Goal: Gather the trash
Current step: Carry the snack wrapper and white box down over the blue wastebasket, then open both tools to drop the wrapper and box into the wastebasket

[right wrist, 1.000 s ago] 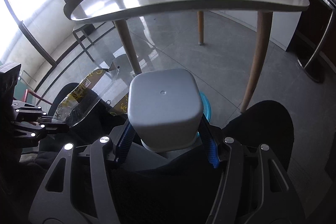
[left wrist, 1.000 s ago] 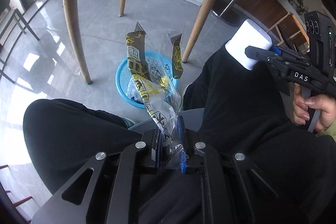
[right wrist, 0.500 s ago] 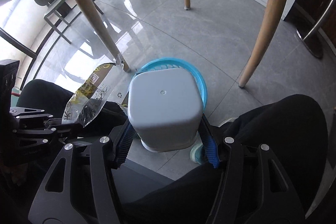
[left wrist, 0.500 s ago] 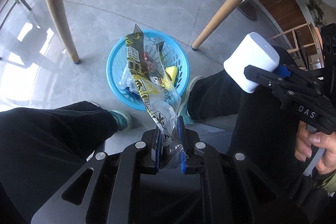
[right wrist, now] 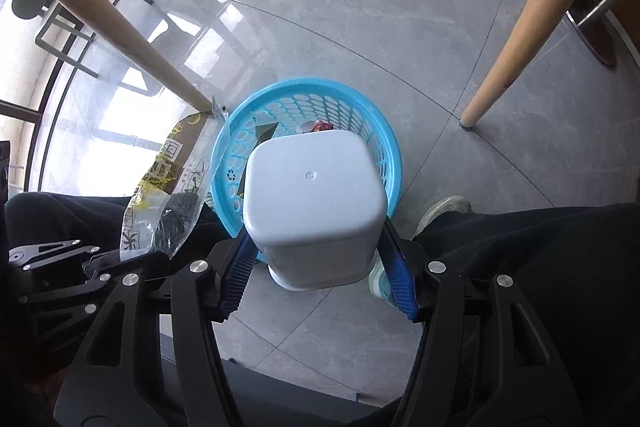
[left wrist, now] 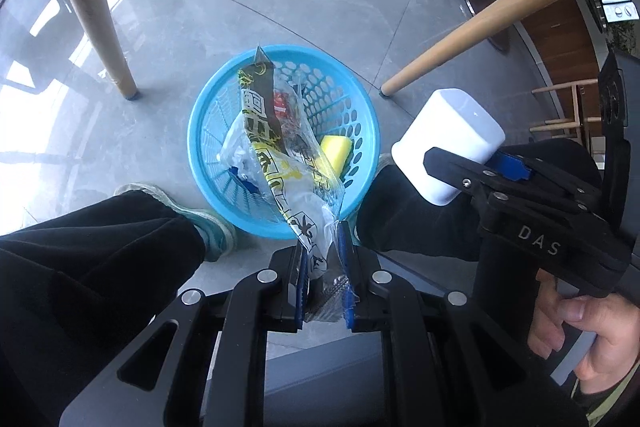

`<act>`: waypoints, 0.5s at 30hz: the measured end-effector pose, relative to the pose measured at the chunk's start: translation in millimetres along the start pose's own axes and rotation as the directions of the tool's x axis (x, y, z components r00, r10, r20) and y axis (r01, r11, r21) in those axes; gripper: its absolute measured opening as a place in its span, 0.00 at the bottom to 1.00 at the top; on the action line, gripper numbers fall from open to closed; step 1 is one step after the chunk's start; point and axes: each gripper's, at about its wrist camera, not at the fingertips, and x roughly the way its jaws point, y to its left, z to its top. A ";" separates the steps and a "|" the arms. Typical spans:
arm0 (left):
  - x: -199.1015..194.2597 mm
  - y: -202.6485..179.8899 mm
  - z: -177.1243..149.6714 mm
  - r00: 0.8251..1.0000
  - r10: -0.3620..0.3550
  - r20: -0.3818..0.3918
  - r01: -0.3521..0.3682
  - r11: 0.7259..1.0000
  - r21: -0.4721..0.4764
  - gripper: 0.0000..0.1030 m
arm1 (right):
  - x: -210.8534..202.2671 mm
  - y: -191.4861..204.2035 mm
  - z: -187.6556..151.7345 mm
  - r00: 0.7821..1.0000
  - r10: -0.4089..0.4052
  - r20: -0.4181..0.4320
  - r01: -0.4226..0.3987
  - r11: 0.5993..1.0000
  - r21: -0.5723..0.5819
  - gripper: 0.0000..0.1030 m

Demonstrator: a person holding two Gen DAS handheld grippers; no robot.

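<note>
Hanging above the round blue perforated plastic basket [left wrist: 362, 131] on the grey floor, the left gripper [left wrist: 323, 267] pinches a crinkled clear plastic wrapper with yellow and black print [left wrist: 280, 163], while the right gripper [right wrist: 322, 269] clamps an upturned white rounded-square plastic cup [right wrist: 316, 203] over the basket's near rim. Inside the basket lie a yellow piece [left wrist: 336, 151], a red packet [left wrist: 282, 105] and clear film. Both held items are not yet dropped in; judging by this, collection is nearly finished.

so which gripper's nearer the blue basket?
Hard to call; left, marginally. Left gripper dangles its wrapper over the blue basket; right gripper holds the white cup off its side.
</note>
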 end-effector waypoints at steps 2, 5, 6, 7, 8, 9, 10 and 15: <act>5.5 -1.7 2.6 1.000 0.005 -0.006 -0.005 1.000 0.002 0.12 | 9.4 -1.7 2.2 1.000 0.011 -0.021 -0.010 1.000 0.014 0.54; 14.9 2.3 7.1 1.000 0.005 -0.028 -0.005 1.000 -0.009 0.12 | 22.1 -5.2 7.7 0.999 0.021 -0.039 -0.019 0.999 0.039 0.54; 18.7 3.9 9.1 0.999 0.005 -0.037 -0.006 1.000 -0.014 0.12 | 25.7 -6.2 9.5 0.999 0.018 -0.044 -0.016 0.999 0.042 0.54; 22.2 5.3 11.7 0.999 0.007 -0.043 -0.007 1.000 -0.019 0.12 | 31.3 -6.5 12.0 0.999 0.018 -0.050 -0.015 0.999 0.046 0.54; 25.6 6.1 13.8 0.999 0.012 -0.048 -0.013 1.000 -0.019 0.12 | 37.0 -7.5 14.1 0.998 0.018 -0.061 -0.015 0.999 0.050 0.54; 30.2 7.7 17.7 0.998 0.021 -0.052 -0.022 1.000 -0.016 0.12 | 44.0 -7.6 16.4 0.997 0.018 -0.072 -0.014 0.998 0.055 0.54; 33.6 7.6 20.4 0.998 0.030 -0.056 -0.031 0.999 -0.013 0.12 | 49.9 -8.6 18.6 0.997 0.021 -0.079 -0.016 0.998 0.062 0.54; 54.7 9.5 30.5 0.994 0.062 -0.093 -0.061 0.998 0.016 0.12 | 81.6 -17.1 31.2 0.993 0.012 -0.115 -0.002 0.996 0.089 0.54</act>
